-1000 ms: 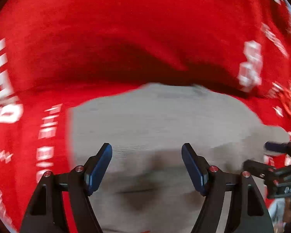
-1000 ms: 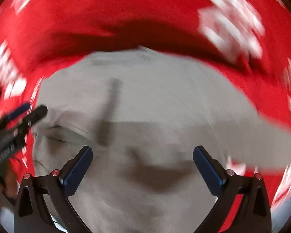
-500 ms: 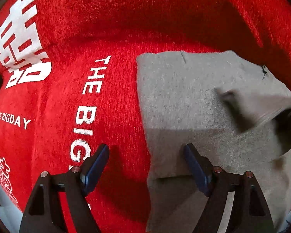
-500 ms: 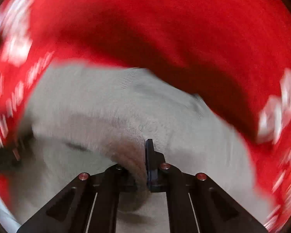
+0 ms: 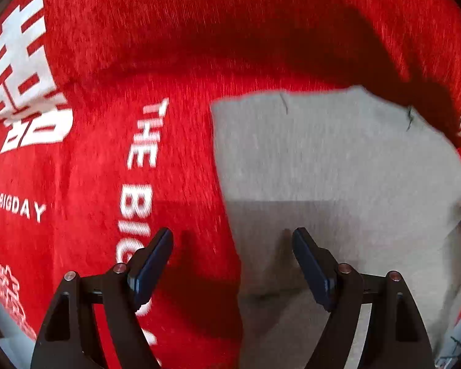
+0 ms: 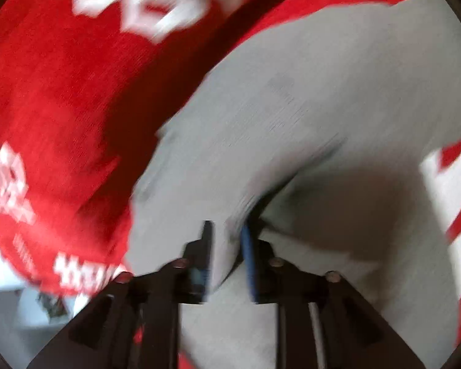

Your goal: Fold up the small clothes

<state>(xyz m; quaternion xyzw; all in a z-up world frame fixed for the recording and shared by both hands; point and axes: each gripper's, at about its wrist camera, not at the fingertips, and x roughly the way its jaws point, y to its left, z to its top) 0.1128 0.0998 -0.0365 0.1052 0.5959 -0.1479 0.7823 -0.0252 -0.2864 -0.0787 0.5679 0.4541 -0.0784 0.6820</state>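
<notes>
The left gripper (image 5: 232, 264) had a black frame with two angled arms, each carrying a small round silver-and-reddish screw at two joints. Its fingers (image 5: 152, 264) were flat, dark blue pads with rounded tips. The right gripper (image 6: 226, 255) showed the same black frame, round screws and blue-padded fingers (image 6: 248, 264), blurred in its view.

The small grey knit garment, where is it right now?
The small grey knit garment lies on the red printed blanket, right of the open left gripper; the right gripper pinches its fold.
</notes>
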